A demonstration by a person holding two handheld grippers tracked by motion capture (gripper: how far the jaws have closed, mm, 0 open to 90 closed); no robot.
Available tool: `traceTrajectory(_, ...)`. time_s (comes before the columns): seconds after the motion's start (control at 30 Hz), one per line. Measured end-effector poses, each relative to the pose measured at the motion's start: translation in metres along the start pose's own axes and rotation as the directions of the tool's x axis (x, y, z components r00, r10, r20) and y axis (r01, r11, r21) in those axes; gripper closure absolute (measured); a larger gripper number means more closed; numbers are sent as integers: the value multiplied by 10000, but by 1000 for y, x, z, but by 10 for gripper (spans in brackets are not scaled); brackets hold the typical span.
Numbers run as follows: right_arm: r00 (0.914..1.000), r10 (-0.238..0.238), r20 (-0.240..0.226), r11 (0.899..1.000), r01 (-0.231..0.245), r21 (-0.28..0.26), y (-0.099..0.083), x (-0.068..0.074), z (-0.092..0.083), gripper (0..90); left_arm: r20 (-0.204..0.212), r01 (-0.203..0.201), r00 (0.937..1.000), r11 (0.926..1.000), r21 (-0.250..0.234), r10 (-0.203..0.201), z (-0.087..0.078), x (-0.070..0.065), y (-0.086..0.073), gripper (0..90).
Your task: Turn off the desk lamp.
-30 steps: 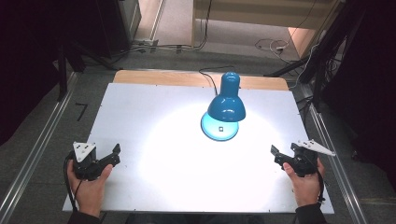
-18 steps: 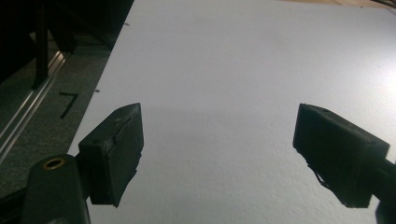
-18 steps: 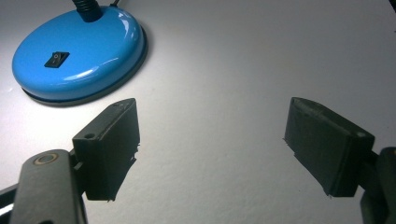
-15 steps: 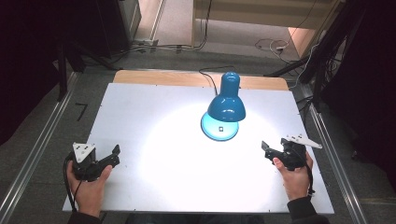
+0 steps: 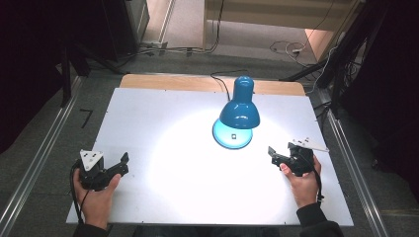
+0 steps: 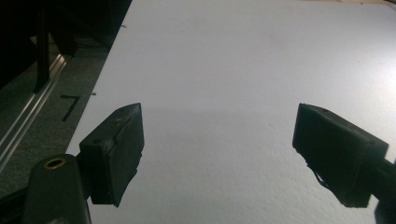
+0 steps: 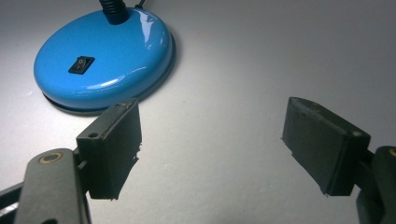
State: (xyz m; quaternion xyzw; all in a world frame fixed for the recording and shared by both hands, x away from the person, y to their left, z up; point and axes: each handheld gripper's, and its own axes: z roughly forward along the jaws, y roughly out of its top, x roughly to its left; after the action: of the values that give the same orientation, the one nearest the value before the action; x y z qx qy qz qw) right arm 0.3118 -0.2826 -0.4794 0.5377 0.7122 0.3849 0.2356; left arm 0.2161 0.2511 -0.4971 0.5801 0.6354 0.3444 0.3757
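White counter [image 5: 173, 128] carries a lit blue desk lamp [image 5: 239, 109] toward its far middle, shade bent down over its round base. From above, the right tool [image 5: 274, 154] rests near that base, jaws apart and holding nothing; its own view shows the base's black rocker switch [image 7: 81, 64]. At the near left corner the left tool [image 5: 122, 163] also gapes wide, over bare surface

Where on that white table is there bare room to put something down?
The table is bare across its left half and the lit middle, between the left gripper and the lamp. The tightest spot lies between the lamp base and the right gripper.
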Motion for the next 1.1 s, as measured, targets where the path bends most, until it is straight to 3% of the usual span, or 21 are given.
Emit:
traceTrajectory(0.13, 9999, 47, -117, 9999, -46, 94, 2, 4, 6, 186, -91, -49, 9999, 10000, 3, 49, 1, 0, 0, 180)
traceTrajectory(0.37, 9992, -206, -345, 9997, 211, 138, 7, 17, 15, 191, -111, 335, 9994, 9994, 97, -334, 3, 5, 1, 180)
traceTrajectory(0.8, 9974, -433, -583, 9988, 446, 206, 13, 34, 28, 199, 139, 24, 9999, 9995, 309, -28, 9, -3, 2, 180)
traceTrajectory(1.1, 9960, -564, -693, 9981, 579, 204, 17, 42, 36, 206, 169, 41, 9998, 9997, 251, -45, 8, -2, 2, 183)
